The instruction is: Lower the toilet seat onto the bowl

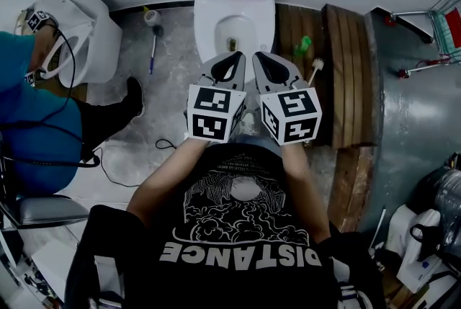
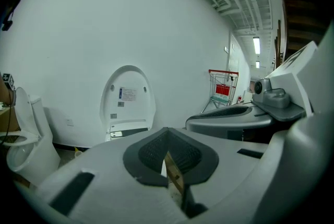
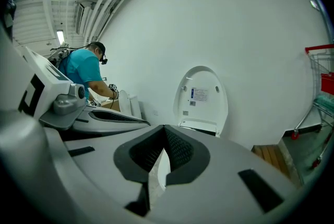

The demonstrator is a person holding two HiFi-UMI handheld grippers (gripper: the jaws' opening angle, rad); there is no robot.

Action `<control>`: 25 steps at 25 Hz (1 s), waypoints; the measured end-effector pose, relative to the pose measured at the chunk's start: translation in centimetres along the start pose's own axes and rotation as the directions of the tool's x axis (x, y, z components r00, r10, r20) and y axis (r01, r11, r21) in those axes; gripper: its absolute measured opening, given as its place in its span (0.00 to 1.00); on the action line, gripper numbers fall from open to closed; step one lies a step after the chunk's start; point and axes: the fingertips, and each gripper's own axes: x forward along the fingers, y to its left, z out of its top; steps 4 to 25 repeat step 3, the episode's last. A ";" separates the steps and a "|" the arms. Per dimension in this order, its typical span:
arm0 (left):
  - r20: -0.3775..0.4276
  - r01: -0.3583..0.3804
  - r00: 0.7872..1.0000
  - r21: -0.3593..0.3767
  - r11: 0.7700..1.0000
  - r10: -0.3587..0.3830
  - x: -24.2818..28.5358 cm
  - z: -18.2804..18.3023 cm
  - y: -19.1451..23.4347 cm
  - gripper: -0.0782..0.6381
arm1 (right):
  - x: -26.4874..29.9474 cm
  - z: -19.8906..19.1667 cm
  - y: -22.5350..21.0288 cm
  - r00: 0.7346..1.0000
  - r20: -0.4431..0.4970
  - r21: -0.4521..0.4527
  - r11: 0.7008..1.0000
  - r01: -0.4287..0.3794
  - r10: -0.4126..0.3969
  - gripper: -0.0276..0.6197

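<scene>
Left gripper (image 1: 235, 55): jaws pressed together on nothing, held in the air short of the toilet at 12 o'clock.
Toilet seat (image 2: 128, 100): at 12 o'clock, upright against the white wall, a stickered arch above the hinge.
Bowl (image 1: 205, 27): open beneath the seat; nothing I can make out lies on its rim.
Right gripper (image 1: 259, 55): jaws closed flat and empty, just beside the left one and pointing the same way.
Progress: I judge the task not begun. Neither gripper touches the seat, so reaching it, tipping it forward and easing it down all remain.
Second toilet (image 1: 75, 34): at 10 o'clock, with a person in teal (image 1: 29, 106) bent beside it.
Floor (image 1: 173, 106): mottled grey concrete, with a brush (image 1: 153, 41) lying at 11 o'clock and a thin cable nearer me.
Wooden boards (image 1: 338, 70): at 2 o'clock, laid right of the bowl.
Shopping cart (image 1: 446, 19): red-trimmed, at 2 o'clock, well apart from the toilet.
</scene>
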 end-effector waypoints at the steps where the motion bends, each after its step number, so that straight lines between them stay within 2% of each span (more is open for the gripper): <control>1: -0.001 0.000 1.000 0.000 1.000 0.000 -0.1 -0.1 0.1 0.12 | 0.0 0.0 0.1 1.000 0.000 0.001 1.000 0.001 -0.001 0.07; 25: -0.001 0.001 1.000 0.000 1.000 -0.001 -0.2 -0.3 0.2 0.12 | 0.0 -0.1 0.2 1.000 -0.001 0.002 1.000 0.002 -0.002 0.07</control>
